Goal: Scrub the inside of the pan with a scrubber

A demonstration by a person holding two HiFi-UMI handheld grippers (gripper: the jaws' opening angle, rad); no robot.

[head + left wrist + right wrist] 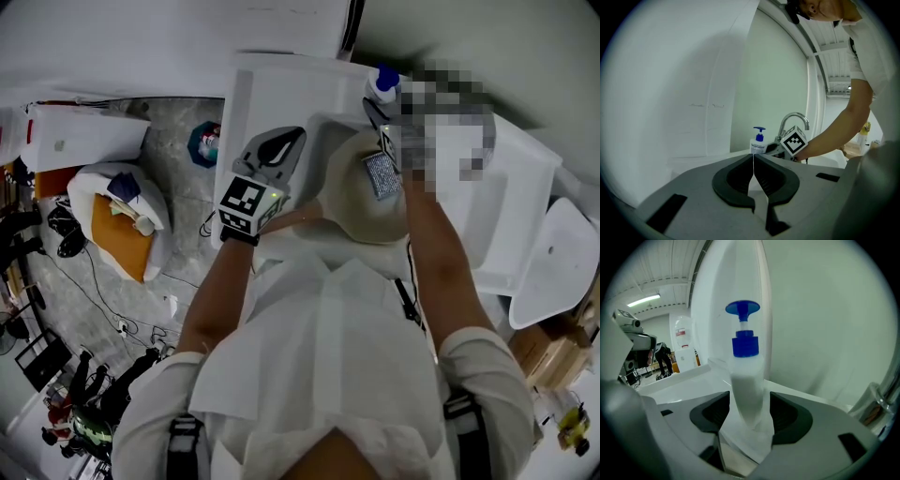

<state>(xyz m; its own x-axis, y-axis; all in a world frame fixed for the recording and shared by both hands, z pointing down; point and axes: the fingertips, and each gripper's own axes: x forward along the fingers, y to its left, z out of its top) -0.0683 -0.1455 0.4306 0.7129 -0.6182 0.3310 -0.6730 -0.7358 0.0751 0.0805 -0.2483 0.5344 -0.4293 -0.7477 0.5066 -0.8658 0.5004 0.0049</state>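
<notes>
**Right claw astride the soap bottle, pan waiting in the sink**

The right gripper point(749, 404) is at the far side of the sink point(281, 89), level with a white soap bottle point(746, 380) that has a blue pump top. Its jaws are spread wide, and the bottle body stands upright between them. A thin gap seems to show on each side between pad and bottle, though the bottle is blurred there, so the pads look clear of it rather than pinching it.

The left gripper point(753, 157) hovers over the left edge of the sink, with its marker cube point(246, 204) on the near side, toward the person. Its jaws are pressed together, their tips meeting in one thin line with nothing between them. Its own view looks across the counter to the same soap bottle, a curved chrome tap point(794, 118) just right of the bottle, and the right gripper's cube in front of the tap.

The pan point(352, 206) lies in the sink basin. It is pale and round, with its open side up and a tan handle point(298, 218) reaching toward the near left, under the left gripper. It sits to the near side of the bottle and mostly under the person's right forearm. Neither claw touches it.

The person, in a white short-sleeved shirt, leans over the basin with both arms stretched forward. To the left of the sink the floor holds cables and an orange and white bundle point(117, 220).
</notes>
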